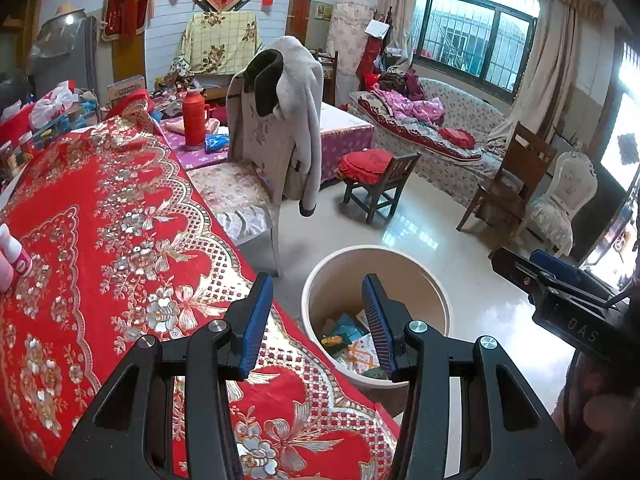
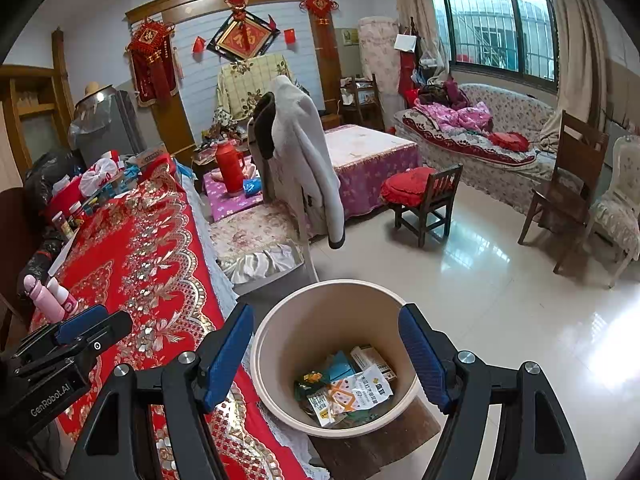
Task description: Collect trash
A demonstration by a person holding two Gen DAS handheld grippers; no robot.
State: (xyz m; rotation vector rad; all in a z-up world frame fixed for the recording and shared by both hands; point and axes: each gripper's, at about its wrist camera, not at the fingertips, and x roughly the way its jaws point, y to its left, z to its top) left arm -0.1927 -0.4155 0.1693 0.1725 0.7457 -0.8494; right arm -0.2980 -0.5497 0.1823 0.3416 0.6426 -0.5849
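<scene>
A beige round trash bin (image 2: 316, 320) stands on a low wooden stool beside the red embroidered table (image 2: 160, 248); it also shows in the left wrist view (image 1: 348, 264). Several wrappers and small boxes (image 2: 348, 392) lie at its bottom. My right gripper (image 2: 326, 356) is open and empty, held above the bin's mouth. My left gripper (image 1: 316, 320) is open and empty, over the table edge (image 1: 140, 248) next to the bin. The right gripper's body shows in the left wrist view (image 1: 560, 292); the left gripper's body shows in the right wrist view (image 2: 68, 344).
Pink bottles (image 2: 52, 300) stand on the table's near left. Bags, jars and boxes (image 2: 96, 188) crowd its far end. A chair draped with a grey coat (image 2: 300, 160) stands behind the bin. A small wooden chair with a red cushion (image 2: 420, 196) and a sofa (image 2: 500, 144) lie beyond.
</scene>
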